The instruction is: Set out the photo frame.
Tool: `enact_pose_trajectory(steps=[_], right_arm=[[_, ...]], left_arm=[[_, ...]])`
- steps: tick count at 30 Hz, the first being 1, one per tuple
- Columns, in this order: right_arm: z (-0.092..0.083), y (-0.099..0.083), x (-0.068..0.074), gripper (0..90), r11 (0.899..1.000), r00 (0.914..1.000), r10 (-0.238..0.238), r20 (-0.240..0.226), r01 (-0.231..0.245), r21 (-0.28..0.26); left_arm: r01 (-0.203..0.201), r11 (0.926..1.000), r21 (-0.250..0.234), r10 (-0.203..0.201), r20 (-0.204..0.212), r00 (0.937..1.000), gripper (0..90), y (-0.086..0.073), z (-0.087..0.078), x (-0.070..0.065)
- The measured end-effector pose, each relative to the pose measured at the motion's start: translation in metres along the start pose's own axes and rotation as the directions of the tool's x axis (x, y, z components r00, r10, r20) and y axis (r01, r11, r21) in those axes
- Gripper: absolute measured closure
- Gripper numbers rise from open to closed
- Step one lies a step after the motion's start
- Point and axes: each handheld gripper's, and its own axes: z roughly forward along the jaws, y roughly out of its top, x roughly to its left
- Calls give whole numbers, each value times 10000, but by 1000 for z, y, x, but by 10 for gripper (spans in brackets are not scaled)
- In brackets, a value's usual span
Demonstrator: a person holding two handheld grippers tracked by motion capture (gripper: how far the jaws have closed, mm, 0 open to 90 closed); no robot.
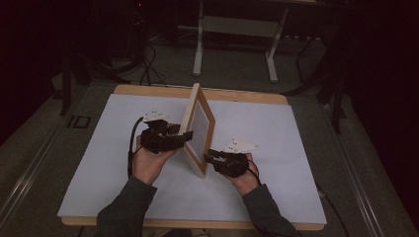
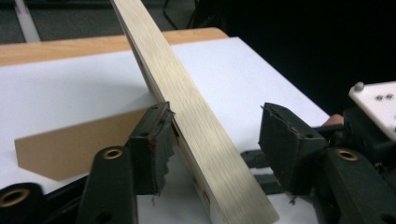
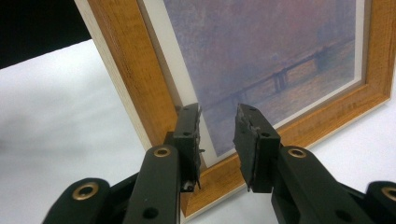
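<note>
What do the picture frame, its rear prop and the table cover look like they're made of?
Picture frame: seemingly wood, with visible grain, a warm orange-brown stained face and a paler bare-looking outer edge. Rear prop: flat, matt brown board, probably fibreboard or card, with no grain visible. Table cover: smooth, matt white sheet, perhaps paper or laminate, I can't tell which, lying on a light wooden tabletop.

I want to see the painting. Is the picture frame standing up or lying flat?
Standing up. The picture frame rests on its bottom edge on the white table, leaning slightly, a brown stand behind it.

Upright wooden picture frame [image 1: 198, 129] on white table [image 1: 89, 168], between left gripper [image 1: 186, 136] and right gripper [image 1: 209, 157].
</note>
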Motion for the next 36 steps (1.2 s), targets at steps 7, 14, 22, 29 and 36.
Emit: enact_pose_trajectory(steps=[7, 14, 22, 29, 36], right_arm=[[-1, 1, -2, 700, 10000, 10000, 20, 61, -19, -79], [-7, 3, -11, 698, 9997, 9995, 166, 277, -160, -193], [-15, 5, -22, 697, 9990, 9980, 302, 547, -284, -332], [-22, 6, -31, 695, 9982, 9963, 429, 747, -397, -440], [-26, 8, -38, 694, 9975, 9941, 528, 951, -481, -515]], left_arm=[[-92, 9989, 464, 103, -237, 9997, 494, -3, 7, -1], [-200, 9973, 711, 229, -394, 9990, 518, -3, 9, -2], [-219, 9960, 861, 245, -282, 9993, 573, -1, 12, 7], [-469, 9933, 1054, 482, -97, 9988, 600, 3, 14, 14], [-708, 9923, 1014, 742, -296, 9968, 663, 7, 12, 32]])
